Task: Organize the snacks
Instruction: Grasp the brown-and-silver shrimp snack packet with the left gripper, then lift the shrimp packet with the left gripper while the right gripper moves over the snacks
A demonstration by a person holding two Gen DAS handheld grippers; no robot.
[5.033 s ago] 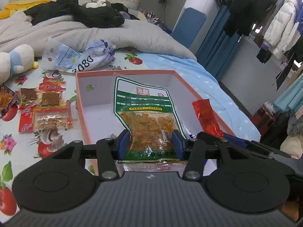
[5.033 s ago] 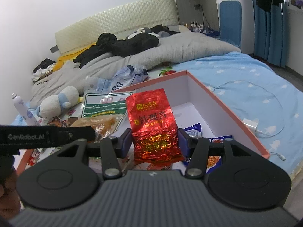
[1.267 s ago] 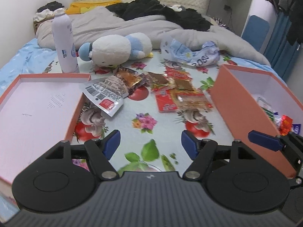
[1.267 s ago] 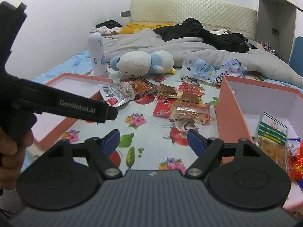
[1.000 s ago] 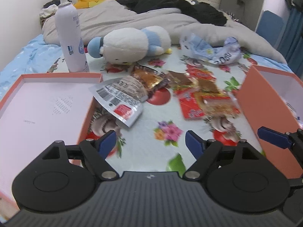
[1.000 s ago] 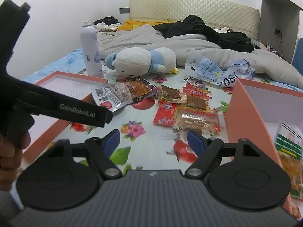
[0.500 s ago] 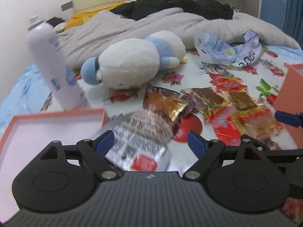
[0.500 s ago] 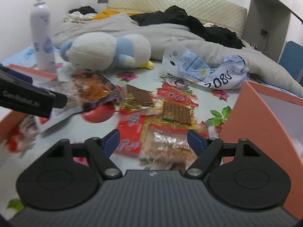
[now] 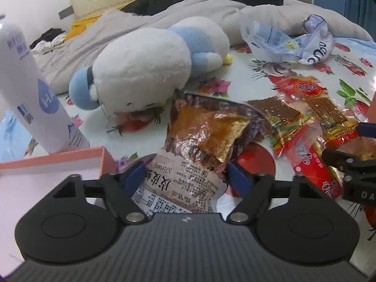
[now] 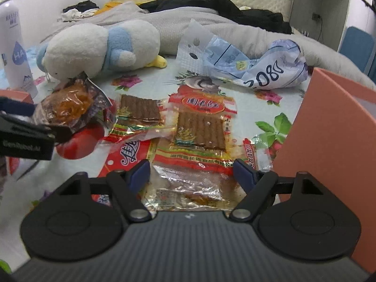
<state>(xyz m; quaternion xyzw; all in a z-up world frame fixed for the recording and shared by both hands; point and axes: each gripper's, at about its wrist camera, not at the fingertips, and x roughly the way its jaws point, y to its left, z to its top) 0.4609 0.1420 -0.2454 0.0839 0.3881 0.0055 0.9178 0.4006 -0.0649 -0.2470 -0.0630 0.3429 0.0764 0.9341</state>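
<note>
A crinkled brown-and-gold shrimp snack bag (image 9: 188,164) lies on the flowered sheet, also seen in the right wrist view (image 10: 68,103). My left gripper (image 9: 185,177) straddles its near end. Its jaws are closing and the blue pads stand at the bag's edges without squeezing it. My right gripper (image 10: 191,171) is low over a clear packet with a red-and-yellow band (image 10: 188,183). That packet lies between its jaws, which are closing slightly, with a gap at both pads. Beyond lie two packets of brown strips (image 10: 199,127) (image 10: 138,110) and a red packet (image 10: 129,155).
The orange box wall (image 10: 329,129) rises at the right. The box lid (image 9: 47,171) lies at the left, beside a white spray bottle (image 9: 35,94). A white-and-blue plush toy (image 9: 145,65) and a crumpled plastic bag (image 10: 246,65) lie behind the snacks, with bedding beyond.
Both grippers left the box, where each had held a bag, and came down over the loose snacks. The left gripper's jaws have narrowed around the shrimp bag.
</note>
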